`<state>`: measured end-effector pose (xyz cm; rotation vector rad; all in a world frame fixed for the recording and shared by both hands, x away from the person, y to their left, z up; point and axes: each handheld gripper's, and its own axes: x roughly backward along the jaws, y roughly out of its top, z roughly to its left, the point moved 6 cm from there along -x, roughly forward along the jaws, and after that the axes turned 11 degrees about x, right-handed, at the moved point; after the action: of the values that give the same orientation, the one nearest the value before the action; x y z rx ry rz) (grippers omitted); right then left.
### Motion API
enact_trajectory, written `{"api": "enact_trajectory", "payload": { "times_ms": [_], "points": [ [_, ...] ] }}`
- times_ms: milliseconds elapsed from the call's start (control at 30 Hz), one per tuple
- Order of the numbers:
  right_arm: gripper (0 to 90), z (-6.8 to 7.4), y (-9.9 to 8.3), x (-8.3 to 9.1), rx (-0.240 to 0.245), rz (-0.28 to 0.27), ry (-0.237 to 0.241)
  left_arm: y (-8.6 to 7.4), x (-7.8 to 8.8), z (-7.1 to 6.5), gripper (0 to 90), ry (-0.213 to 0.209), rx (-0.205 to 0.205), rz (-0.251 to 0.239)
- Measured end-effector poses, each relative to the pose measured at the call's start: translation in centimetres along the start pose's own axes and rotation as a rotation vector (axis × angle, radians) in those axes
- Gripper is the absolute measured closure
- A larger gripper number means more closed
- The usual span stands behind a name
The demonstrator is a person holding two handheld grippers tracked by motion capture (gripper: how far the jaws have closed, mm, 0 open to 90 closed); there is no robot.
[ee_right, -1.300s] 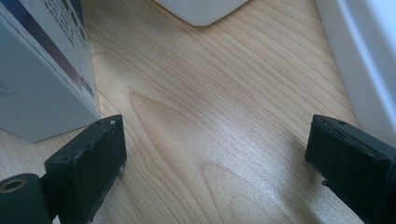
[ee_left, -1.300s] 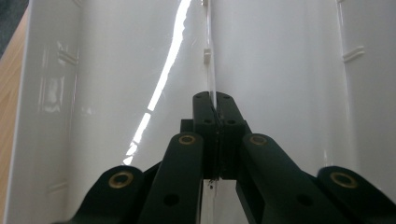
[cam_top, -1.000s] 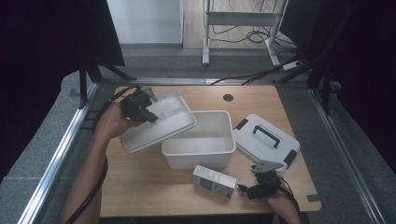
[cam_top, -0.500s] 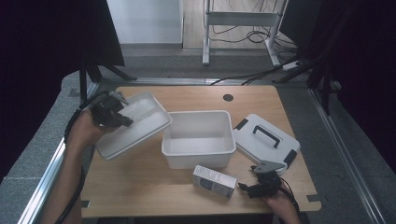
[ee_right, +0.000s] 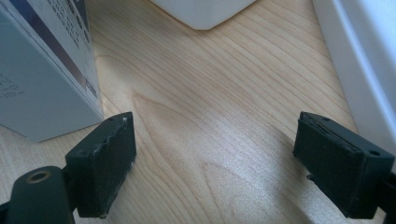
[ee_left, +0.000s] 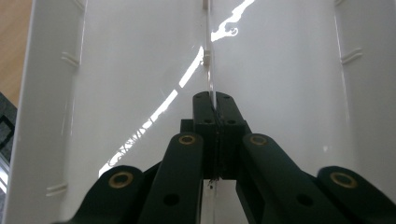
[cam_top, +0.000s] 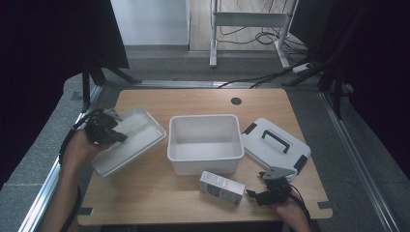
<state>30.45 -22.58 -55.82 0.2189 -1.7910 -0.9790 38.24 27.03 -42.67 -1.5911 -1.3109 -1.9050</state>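
Now | left hand-held gripper [cam_top: 116,136] clamps tray [cam_top: 140,140] divider | overhanging table [cam_top: 159,203] edge

You work at a wooden table [cam_top: 193,203] with a light grain top and a round cable hole [cam_top: 236,101] near its far edge. Beyond the table, grey carpet floor [cam_top: 159,63] runs to a white metal stand [cam_top: 251,19], with loose cables [cam_top: 241,34] lying under it. Black curtains [cam_top: 43,58] hang left and right of the table. An aluminium rail [cam_top: 43,193] borders the table's left side.
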Motion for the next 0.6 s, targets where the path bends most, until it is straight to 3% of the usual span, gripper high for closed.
{"api": "enact_trajectory", "payload": {
  "times_ms": [267,600],
  "points": [
    [11.8,0.0,0.0,0.0,0.002,0.000,0.002,-2.0,-3.6,0.1,89.1,-0.011,0.028,0.001],
    [11.1,0.1,0.0,-0.1,0.004,0.001,0.009,-3.4,-7.4,-0.1,89.0,0.010,0.049,0.010]
  ]
}}
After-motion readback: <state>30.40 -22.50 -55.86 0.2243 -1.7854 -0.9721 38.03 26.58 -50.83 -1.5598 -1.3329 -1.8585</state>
